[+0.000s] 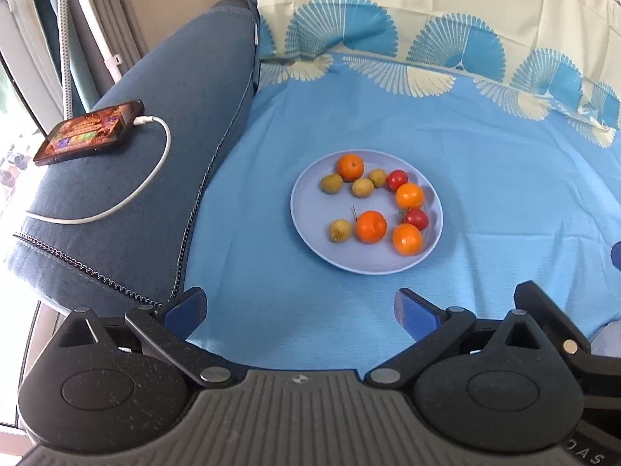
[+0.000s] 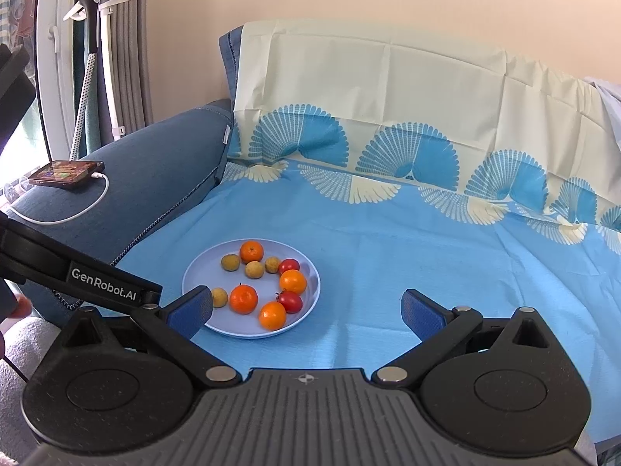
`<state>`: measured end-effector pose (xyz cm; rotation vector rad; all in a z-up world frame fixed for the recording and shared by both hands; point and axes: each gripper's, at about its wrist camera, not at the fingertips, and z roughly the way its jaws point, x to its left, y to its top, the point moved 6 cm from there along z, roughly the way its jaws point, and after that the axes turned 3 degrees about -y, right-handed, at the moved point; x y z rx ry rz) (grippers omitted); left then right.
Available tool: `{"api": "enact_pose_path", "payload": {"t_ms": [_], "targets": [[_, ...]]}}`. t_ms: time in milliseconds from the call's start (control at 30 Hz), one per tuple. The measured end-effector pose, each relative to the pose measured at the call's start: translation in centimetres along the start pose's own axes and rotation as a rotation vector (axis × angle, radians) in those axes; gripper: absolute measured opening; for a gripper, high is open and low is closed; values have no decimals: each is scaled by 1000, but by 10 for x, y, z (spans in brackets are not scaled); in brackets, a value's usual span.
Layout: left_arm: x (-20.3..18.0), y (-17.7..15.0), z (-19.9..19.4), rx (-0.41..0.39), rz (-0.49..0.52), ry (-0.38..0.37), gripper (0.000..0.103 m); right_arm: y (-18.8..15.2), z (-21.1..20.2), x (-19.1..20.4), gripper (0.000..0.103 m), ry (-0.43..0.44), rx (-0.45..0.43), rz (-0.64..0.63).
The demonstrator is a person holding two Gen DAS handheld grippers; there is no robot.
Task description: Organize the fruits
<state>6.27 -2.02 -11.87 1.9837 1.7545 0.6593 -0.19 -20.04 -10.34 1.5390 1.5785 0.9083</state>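
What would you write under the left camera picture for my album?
Open left gripper hovers before a plate of oranges, red fruits and yellow-green fruits on a blue cloth.

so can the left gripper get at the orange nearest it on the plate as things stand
Probably yes. The left gripper is open and empty, with only bare blue cloth between it and the plate. The nearest orange sits uncovered, though a yellow-green fruit lies close on one side.
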Motion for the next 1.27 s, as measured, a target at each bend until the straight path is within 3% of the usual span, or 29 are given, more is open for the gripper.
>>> {"api": "enact_pose_path", "payload": {"t_ms": [1267], "targets": [[2,0,5,7,8,59,103,4,11,0,102,-5,-1,-4]]}}
